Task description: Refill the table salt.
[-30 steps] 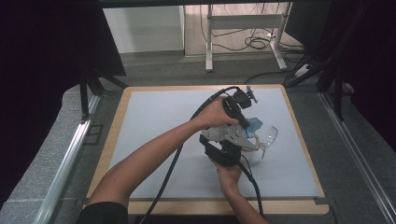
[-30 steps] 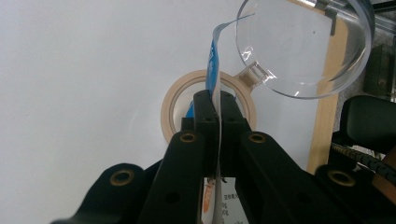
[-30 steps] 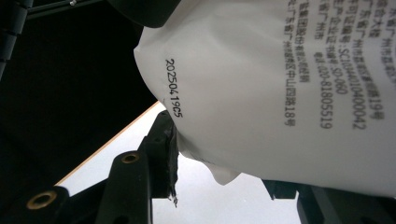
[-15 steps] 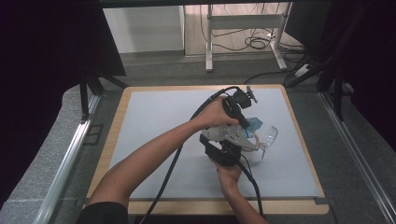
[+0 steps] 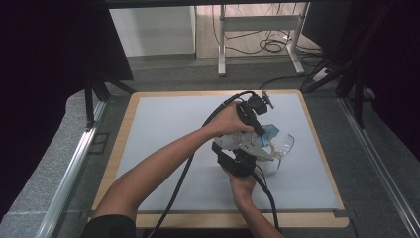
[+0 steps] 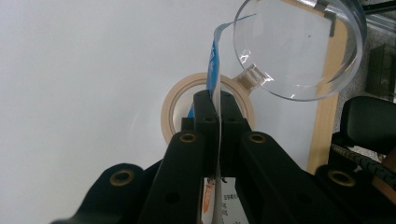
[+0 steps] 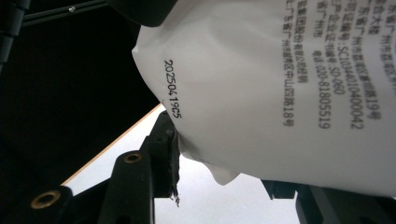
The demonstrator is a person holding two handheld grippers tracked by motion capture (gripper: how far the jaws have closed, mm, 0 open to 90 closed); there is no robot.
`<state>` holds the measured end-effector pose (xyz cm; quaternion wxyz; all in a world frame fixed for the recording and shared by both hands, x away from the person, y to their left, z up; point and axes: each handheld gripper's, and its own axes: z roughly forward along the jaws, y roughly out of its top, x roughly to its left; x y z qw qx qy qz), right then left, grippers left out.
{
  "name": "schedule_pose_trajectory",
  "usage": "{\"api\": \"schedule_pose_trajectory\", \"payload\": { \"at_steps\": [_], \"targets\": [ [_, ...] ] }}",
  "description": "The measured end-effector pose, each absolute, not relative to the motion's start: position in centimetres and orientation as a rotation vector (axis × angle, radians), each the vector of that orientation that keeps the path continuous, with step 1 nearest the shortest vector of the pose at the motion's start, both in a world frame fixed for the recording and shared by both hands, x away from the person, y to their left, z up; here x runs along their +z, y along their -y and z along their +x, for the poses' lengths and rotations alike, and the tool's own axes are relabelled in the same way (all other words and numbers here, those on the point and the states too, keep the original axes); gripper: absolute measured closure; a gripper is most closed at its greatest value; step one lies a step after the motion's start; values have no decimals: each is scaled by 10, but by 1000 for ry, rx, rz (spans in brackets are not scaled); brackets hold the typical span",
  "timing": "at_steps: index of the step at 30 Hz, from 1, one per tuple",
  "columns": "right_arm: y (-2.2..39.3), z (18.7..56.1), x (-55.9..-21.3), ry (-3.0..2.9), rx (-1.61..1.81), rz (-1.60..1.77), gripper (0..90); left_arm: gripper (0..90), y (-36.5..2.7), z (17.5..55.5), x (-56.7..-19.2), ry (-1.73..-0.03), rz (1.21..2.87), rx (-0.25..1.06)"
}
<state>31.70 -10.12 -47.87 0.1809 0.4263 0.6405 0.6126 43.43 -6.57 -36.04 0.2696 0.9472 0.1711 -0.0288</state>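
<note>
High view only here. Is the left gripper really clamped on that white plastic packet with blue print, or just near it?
Observer: Clamped. The left gripper has its jaws shut on the thin edge of the white plastic packet.
Operator: Anything beneath it?
Observer: A beige ring-shaped tape roll lies on the white mat, just beyond the jaws.
Operator: Right gripper?
Observer: The right gripper has the packet's bulging, black-printed side between its jaws. One pad presses it; the other is hidden.
</note>
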Motion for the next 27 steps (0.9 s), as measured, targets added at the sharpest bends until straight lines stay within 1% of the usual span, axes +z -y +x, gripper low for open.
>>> {"api": "schedule_pose_trajectory", "payload": {
  "at_steps": [11, 27],
  "targets": [
    [101, 314, -474, -1815, 1727, 1209, 544, 898, 65, 434, -358, -465, 2555, -78],
    [102, 316, -477, -1812, 1718, 1199, 553, 898, 66, 435, -360, -459, 2557, -78]
  ]
}}
